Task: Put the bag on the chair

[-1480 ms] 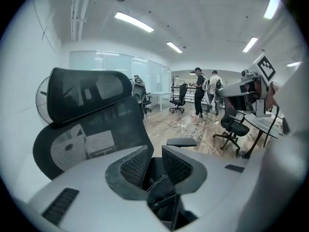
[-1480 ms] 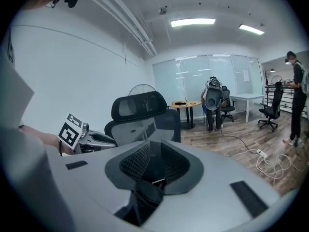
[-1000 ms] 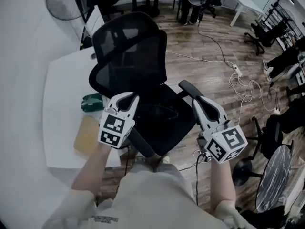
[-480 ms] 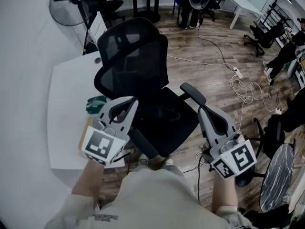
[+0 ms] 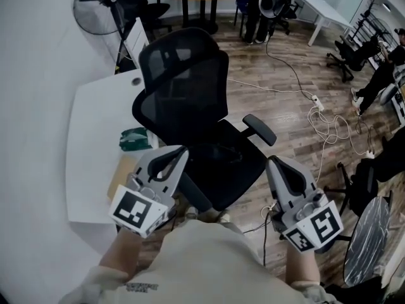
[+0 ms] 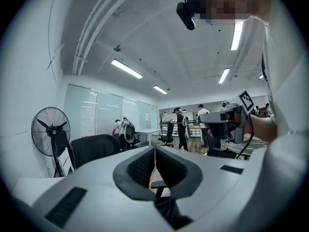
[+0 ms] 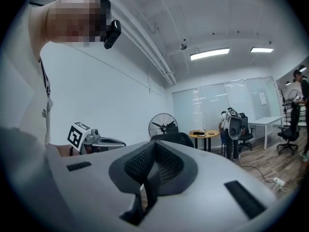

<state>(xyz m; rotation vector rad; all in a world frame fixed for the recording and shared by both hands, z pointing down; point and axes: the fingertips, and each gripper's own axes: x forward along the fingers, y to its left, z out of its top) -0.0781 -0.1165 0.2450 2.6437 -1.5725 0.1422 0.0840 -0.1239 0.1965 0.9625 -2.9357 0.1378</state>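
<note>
Head view: one chair, two grippers

Even, bright light is thrown from ceiling strips, seen at 11 and 1 o'clock in the left gripper view. Shadows are kept soft. Detail is lost in the black chair. Gripper views are bowed, blackened at rims, foreground softened.

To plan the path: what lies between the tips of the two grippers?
In the head view, the black chair seat shows between the left gripper and the right gripper, both shut.
</note>
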